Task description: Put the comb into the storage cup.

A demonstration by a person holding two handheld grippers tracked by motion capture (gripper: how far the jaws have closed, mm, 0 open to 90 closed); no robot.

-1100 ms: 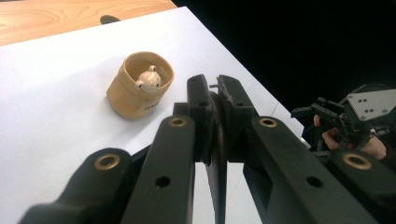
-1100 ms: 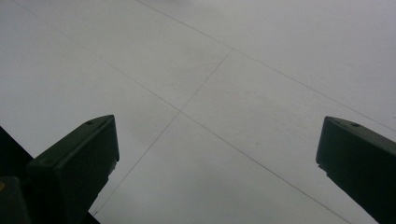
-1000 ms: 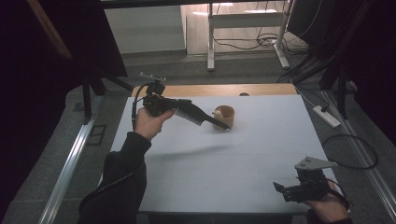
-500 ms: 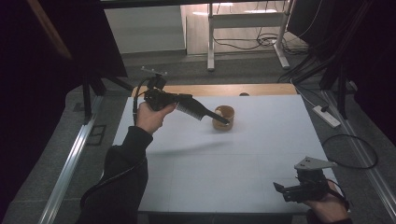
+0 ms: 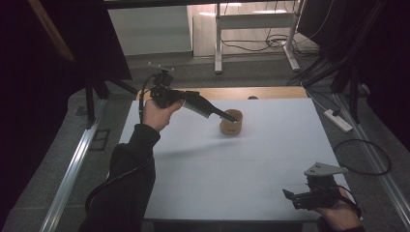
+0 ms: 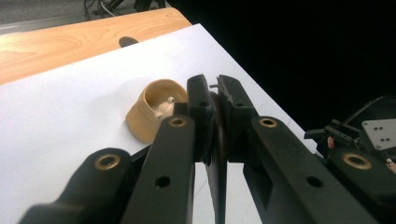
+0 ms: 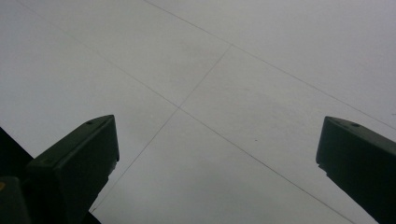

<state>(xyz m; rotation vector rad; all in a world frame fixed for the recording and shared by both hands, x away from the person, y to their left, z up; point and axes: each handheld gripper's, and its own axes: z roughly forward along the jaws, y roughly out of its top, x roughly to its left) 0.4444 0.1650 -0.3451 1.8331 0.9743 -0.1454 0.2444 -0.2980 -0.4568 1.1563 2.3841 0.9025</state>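
My left gripper [image 5: 231, 117] is at the far side of the white matte table [image 5: 232, 179], its jaws pinched on the near wall of the small tan round cup [image 5: 231, 123], a smooth, plastic-looking thing. In the left gripper view the black jaws [image 6: 212, 100] sit close together with the cup's [image 6: 154, 109] thin brown rim squeezed between them; inside the cup I see a few pale bumps, too small to make out. The jaws hide the cup's near side. My right gripper [image 5: 290, 197] rests low at the near right corner, a grey three-cornered plate on top. Its jaws stand wide apart over bare table [image 7: 210, 93], crossed by faint thin lines.
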